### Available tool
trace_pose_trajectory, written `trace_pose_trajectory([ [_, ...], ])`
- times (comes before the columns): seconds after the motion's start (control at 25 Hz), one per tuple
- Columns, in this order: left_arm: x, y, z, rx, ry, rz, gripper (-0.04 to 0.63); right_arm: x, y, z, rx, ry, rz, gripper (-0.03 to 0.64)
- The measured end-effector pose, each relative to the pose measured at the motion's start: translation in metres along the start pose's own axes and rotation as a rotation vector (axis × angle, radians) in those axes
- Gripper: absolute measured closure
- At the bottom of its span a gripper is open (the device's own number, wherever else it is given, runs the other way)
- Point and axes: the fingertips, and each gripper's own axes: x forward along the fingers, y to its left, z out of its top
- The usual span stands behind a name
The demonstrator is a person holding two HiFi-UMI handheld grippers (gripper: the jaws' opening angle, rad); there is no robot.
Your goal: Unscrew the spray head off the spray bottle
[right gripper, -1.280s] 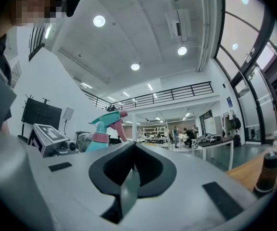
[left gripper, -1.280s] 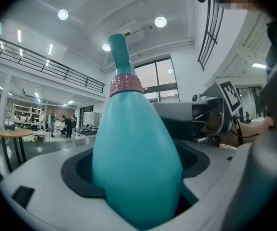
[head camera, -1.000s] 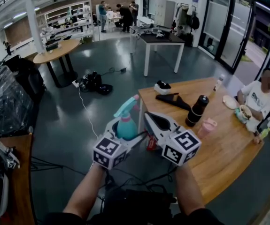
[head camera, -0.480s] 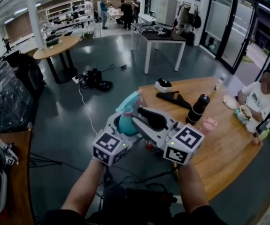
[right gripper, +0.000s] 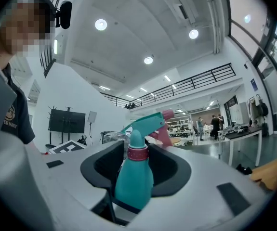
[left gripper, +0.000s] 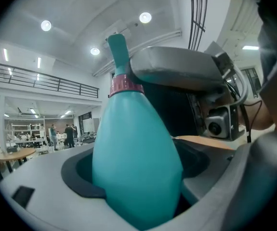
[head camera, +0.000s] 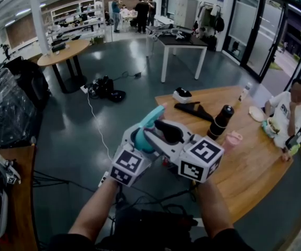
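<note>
A person is holding a pear-shaped teal plastic spray bottle (head camera: 138,140) up in the air in front of them. It is hanging over the grey floor (head camera: 77,135), just beside the edge of a wooden surface (head camera: 244,166) and not resting on it. The left tongs (left gripper: 136,177) are clamping the wide belly of the bottle, with the dark pads pressing against it on both sides, so the body is being kept steady. The right tongs (right gripper: 136,170) are standing wide apart, having just been opening. The bottle's narrow neck is sitting between them, but the pads are not touching it. This looks like a pause between twists: the right tongs are letting go so they can take a fresh hold. The spray head (right gripper: 150,121) is still sitting on the bottle, so the unscrewing is not finished. The next move is probably calling for the right tongs to close on the collar or the head and turn it, while the left tongs are stopping the body from spinning along. The smooth rounded plastic may be slipping easily under a light grip. The bottle is tapering upward to a pinkish-red ribbed collar (right gripper: 138,153). Above that, the teal head is angling out to one side and ending in a pink nozzle tip (right gripper: 167,114), with a pink trigger (right gripper: 163,134) hanging beneath it.
</note>
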Motion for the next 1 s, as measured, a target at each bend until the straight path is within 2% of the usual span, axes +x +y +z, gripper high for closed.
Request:
trace_pose_trajectory([
  [0.12, 0.000, -0.004, 0.000, 0.022, 0.010, -0.006, 0.170, -0.004, -0.003, -0.001, -0.010, 0.004, -0.022, 0.462],
  [0.32, -0.003, -0.008, -0.002, 0.069, 0.033, -0.015, 0.170, -0.007, 0.001, -0.003, -0.043, 0.011, 0.014, 0.476],
  [0.6, -0.009, -0.018, 0.003, 0.083, 0.017, -0.091, 0.173, -0.014, 0.003, -0.001, -0.027, -0.002, 0.066, 0.482],
  [0.8, -0.013, -0.030, 0.001, 0.086, 0.018, -0.198, 0.175, -0.019, 0.007, -0.004, -0.005, 0.009, 0.138, 0.482],
  [1.0, -0.026, -0.049, 0.003, 0.063, 0.010, -0.380, 0.174, -0.025, 0.019, -0.004, 0.007, 0.012, 0.250, 0.482],
])
